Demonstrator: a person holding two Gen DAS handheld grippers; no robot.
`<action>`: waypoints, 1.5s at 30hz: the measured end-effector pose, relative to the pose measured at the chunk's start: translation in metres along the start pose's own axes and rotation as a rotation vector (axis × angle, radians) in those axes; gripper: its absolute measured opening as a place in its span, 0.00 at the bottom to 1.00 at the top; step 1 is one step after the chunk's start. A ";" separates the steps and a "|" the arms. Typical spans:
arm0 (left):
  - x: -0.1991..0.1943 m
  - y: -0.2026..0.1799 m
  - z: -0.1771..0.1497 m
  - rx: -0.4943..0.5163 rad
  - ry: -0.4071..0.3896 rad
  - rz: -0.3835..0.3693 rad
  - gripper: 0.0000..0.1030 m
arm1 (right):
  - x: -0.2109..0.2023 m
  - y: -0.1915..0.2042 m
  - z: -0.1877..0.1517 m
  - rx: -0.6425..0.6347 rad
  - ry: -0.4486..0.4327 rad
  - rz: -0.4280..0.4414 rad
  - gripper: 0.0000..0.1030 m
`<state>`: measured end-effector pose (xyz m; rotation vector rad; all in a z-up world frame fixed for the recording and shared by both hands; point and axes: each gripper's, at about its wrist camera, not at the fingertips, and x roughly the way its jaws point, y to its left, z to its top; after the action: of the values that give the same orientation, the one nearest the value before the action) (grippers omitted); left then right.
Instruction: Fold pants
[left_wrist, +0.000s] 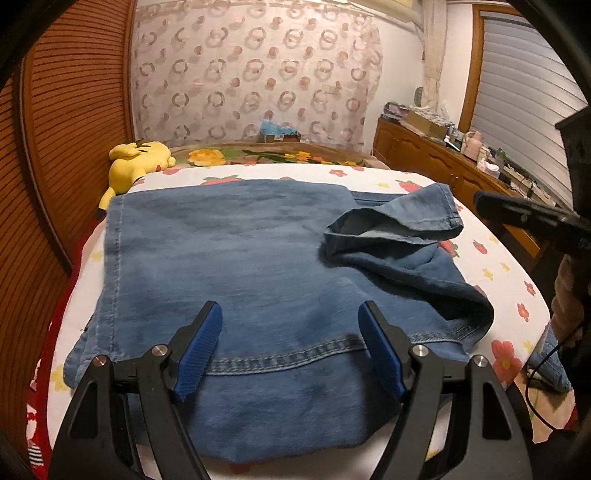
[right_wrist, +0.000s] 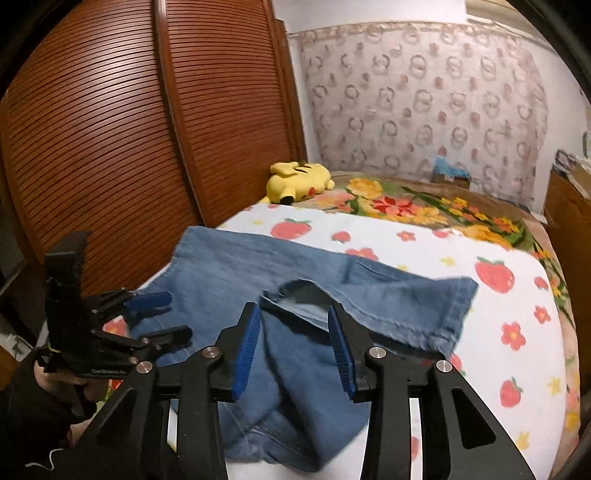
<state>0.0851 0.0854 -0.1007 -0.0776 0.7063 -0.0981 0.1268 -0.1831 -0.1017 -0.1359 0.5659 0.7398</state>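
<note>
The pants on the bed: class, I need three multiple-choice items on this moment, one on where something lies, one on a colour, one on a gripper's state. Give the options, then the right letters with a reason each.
1. Where does the yellow plush toy lie?
A. on the pants
B. on the bed beyond the pants, near the wooden doors
C. on the floor

2. What colour are the pads of the right gripper?
A. blue
B. red
C. white

3. What state is the left gripper in?
A. shut on a pant leg
B. shut on the toy
C. open, holding nothing

Answers:
1 B: the toy rests on the bed past the far edge of the pants, by the slatted doors.
2 A: both pads are blue.
3 C: its fingers stand apart over the denim, gripping nothing.
</note>
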 end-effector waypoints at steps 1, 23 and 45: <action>0.002 -0.003 0.002 0.006 0.002 -0.004 0.75 | 0.001 0.004 0.000 0.005 0.006 -0.013 0.39; 0.061 -0.039 0.062 0.195 0.140 -0.072 0.54 | 0.051 0.010 0.031 0.128 0.095 -0.198 0.48; 0.041 -0.043 0.075 0.171 0.076 -0.160 0.07 | 0.031 0.048 0.065 0.108 0.033 -0.136 0.05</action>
<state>0.1620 0.0411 -0.0653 0.0339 0.7639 -0.3150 0.1415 -0.1092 -0.0595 -0.0856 0.6205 0.5748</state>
